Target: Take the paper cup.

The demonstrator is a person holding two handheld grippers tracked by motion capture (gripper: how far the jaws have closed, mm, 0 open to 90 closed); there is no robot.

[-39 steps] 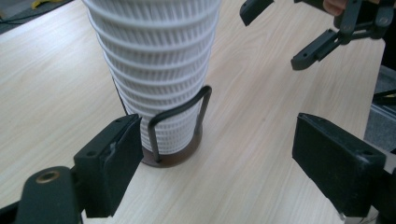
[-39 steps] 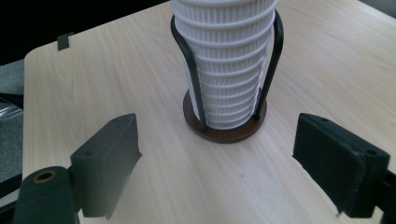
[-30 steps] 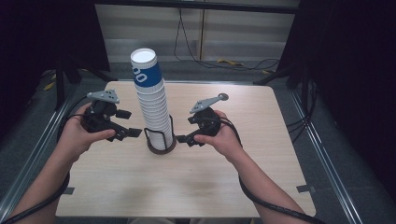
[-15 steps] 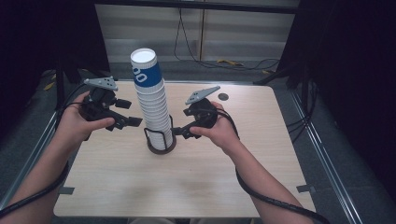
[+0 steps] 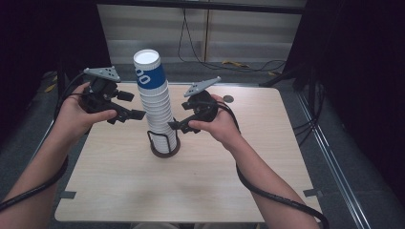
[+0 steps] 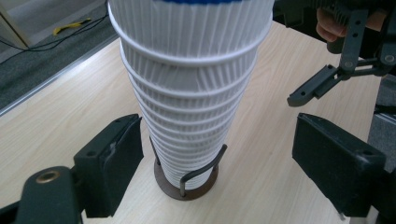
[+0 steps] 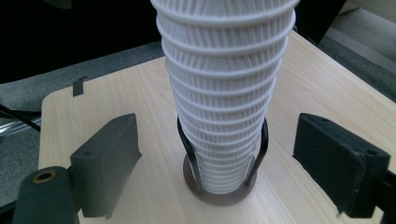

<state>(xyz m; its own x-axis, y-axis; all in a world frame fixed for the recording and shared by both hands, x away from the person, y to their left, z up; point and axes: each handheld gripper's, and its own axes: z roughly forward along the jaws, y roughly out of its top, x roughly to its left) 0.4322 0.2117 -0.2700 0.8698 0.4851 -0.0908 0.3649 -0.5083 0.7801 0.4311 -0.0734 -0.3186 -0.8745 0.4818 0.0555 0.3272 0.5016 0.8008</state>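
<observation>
A tall stack of ribbed white paper cups (image 5: 155, 107) is standing upright in a dark wire holder (image 5: 164, 143) near the middle of the wooden table (image 5: 267, 157), and the topmost cup is showing a blue band with white lettering. The left gripper (image 5: 128, 114) is hovering just to the left of the stack, its jaws standing apart with nothing between them and touching nothing. In the left gripper view, the stack (image 6: 191, 88) is rising between the two black pads, with clear table showing on either side, so neither pad is pressing on a cup. The right gripper (image 5: 175, 125) is hanging just to the right of the stack, low against it, its jaws likewise spread and gripping nothing. In the right gripper view, the cups (image 7: 224, 93) and the holder's wire uprights (image 7: 261, 149) are sitting centred in the gap, apart from both pads.
</observation>
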